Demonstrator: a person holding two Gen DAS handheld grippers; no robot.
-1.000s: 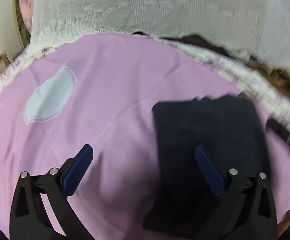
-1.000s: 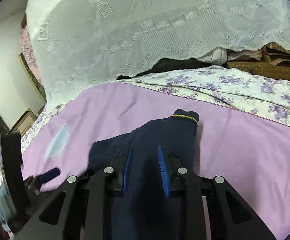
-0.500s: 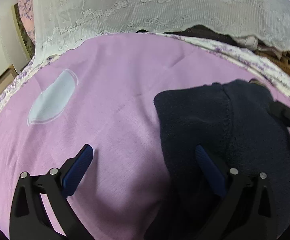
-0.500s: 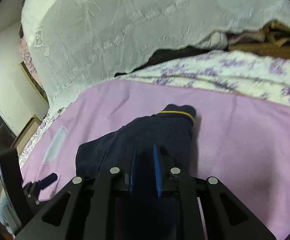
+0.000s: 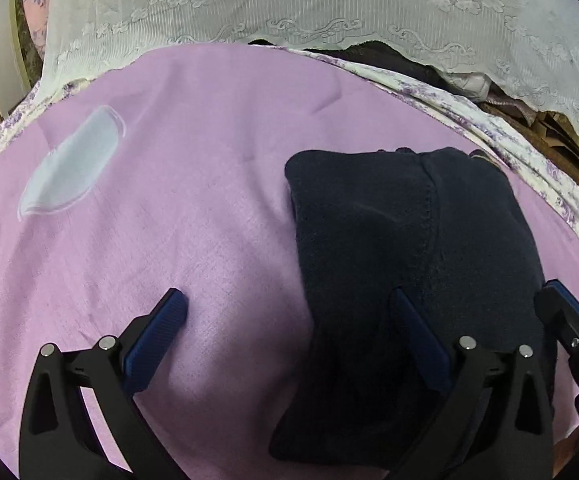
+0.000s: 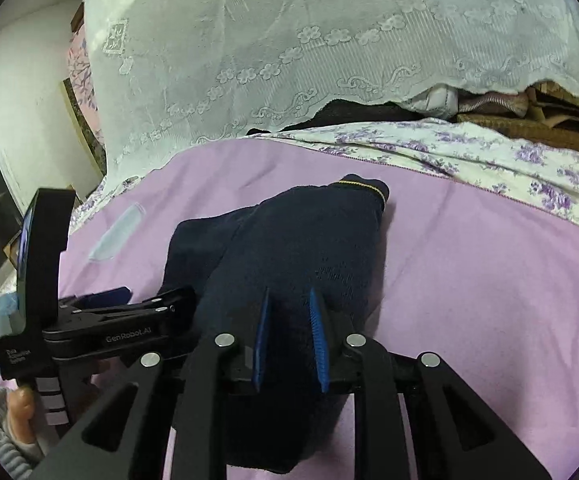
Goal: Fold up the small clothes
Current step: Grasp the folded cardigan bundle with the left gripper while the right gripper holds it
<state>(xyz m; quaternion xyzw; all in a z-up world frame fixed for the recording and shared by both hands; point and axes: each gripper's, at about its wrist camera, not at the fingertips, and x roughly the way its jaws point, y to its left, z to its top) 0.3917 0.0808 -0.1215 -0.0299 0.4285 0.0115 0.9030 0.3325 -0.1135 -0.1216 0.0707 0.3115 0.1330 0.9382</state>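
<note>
A dark navy garment [image 5: 401, 248] is lying folded on a pink sheet [image 5: 193, 184] spread over a bed, toward the right side of the sheet as the left wrist camera sees it, with a thin yellow line running along its far edge in the right wrist view. The left gripper [image 5: 285, 316] is standing wide, one blue pad [image 5: 157, 332] hovering over bare pink sheet and the other pad over the near part of the garment, with nothing pinched between them. The right gripper [image 6: 289, 320] is standing narrow and its jaws are opening slightly; dark cloth is sitting between its two blue pads [image 6: 317, 336], though whether they are pressing on it I cannot tell. A pale blue patch [image 5: 69, 172] is showing on the sheet well to the left of the garment. A white lace cloth [image 6: 309, 52] is hanging behind the bed, above a flowered sheet [image 6: 489, 156] along the far edge.
</note>
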